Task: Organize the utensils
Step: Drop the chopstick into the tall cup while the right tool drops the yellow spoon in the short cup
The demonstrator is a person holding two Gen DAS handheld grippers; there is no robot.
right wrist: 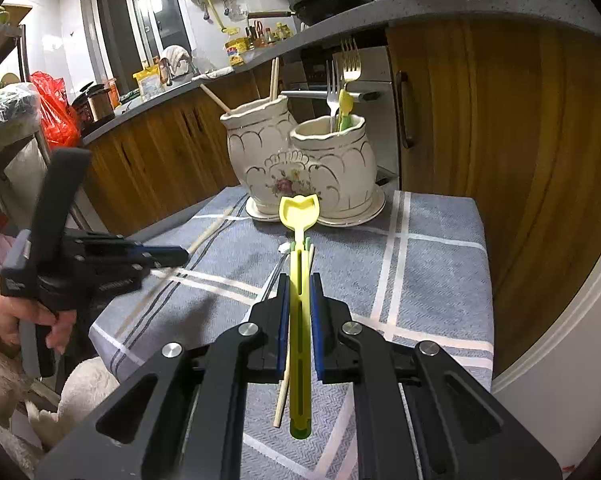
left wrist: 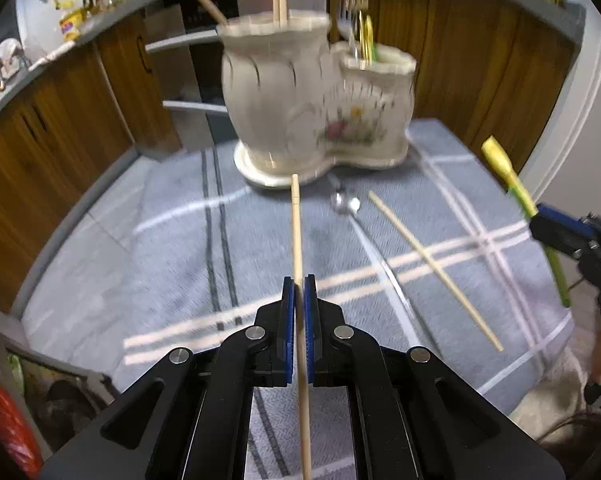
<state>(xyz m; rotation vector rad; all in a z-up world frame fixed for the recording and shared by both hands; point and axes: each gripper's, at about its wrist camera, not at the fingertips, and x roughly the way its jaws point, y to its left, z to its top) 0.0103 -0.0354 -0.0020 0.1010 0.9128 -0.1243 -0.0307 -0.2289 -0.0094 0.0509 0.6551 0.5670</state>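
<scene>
Left wrist view: ahead of the left claw stands the two-pot ceramic holder on the cloth-covered counter. A loose chopstick and spoon lie right of it. Its pads clamp a chopstick. The right claw is clamped on a yellow utensil.

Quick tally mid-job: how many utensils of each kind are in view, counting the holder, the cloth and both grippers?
Chopsticks: 5 (3 in the holder, 1 held chopstick in the left hand-held gripper, 1 loose chopstick on the cloth)
Forks: 2, in the holder
Yellow-green plastic utensils: 2 (1 potted one, 1 held one in the right hand-held gripper)
Metal spoon: 1
Total: 10
</scene>
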